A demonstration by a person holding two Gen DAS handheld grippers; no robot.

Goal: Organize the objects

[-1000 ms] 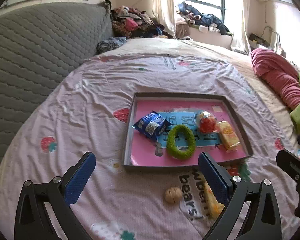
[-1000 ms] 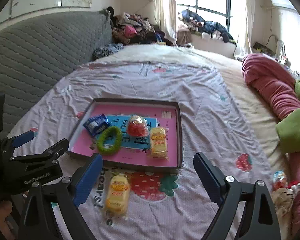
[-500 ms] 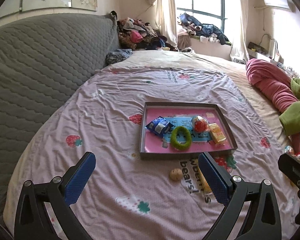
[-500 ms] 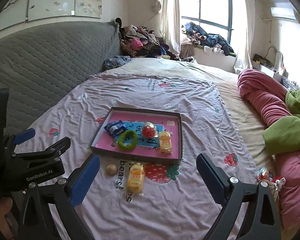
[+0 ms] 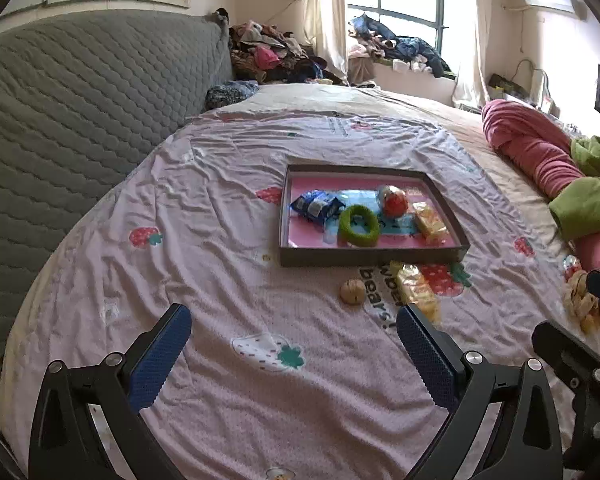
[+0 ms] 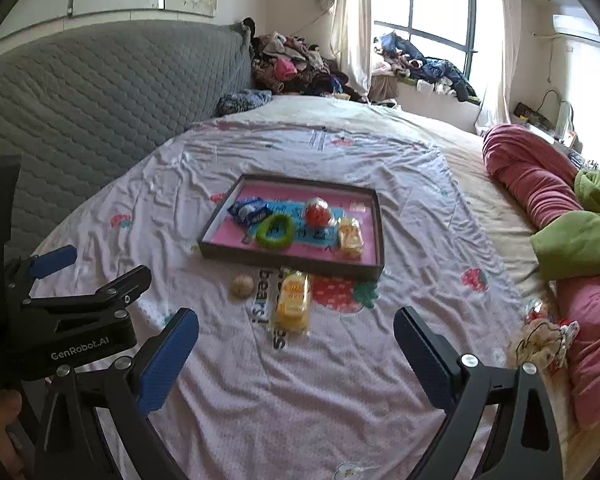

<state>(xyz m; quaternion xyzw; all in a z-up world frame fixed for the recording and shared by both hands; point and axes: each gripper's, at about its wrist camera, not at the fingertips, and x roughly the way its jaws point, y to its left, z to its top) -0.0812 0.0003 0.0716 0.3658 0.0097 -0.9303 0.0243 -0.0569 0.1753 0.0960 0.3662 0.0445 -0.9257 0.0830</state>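
Both grippers pulled back from the tray (image 5: pixel 374 257) over the last sec: the tray sat big and close in both views, now it's smaller, mid-frame, w/ more bedsheet (image 5: pixel 220 280) showing in the foreground. Right gripper (image 6: pixel 296 356) jaws have just been opening a bit wider, nothing between them; now spread wide and empty. Left gripper (image 5: pixel 294 346) jaws also spread wide, empty, no change in width. Tray contents same as before: blue packet (image 5: pixel 314 208), green ring (image 5: pixel 359 226), red ball (image 5: pixel 394 202), yellow snack (image 5: pixel 430 224) at its right side. Still outside the tray, on the sheet just in front of its near edge: second yellow pack (image 6: pixel 294 302) and a small tan ball (image 6: pixel 243 286) beside it to the left, apart from each other, neither touching the tray as far as I can tell. Lower right edge of right view: a crumpled wrapper pile (image 6: pixel 540 340) by the pink blanket (image 6: pixel 540 188); unclear if part of the job. Read: a retreat/reset w/ empty jaws, not a carry. Task looks partly done, at least 2 items left to go in. Next prob. a reach for the pack or tan ball; the ball may roll on the soft sheet.
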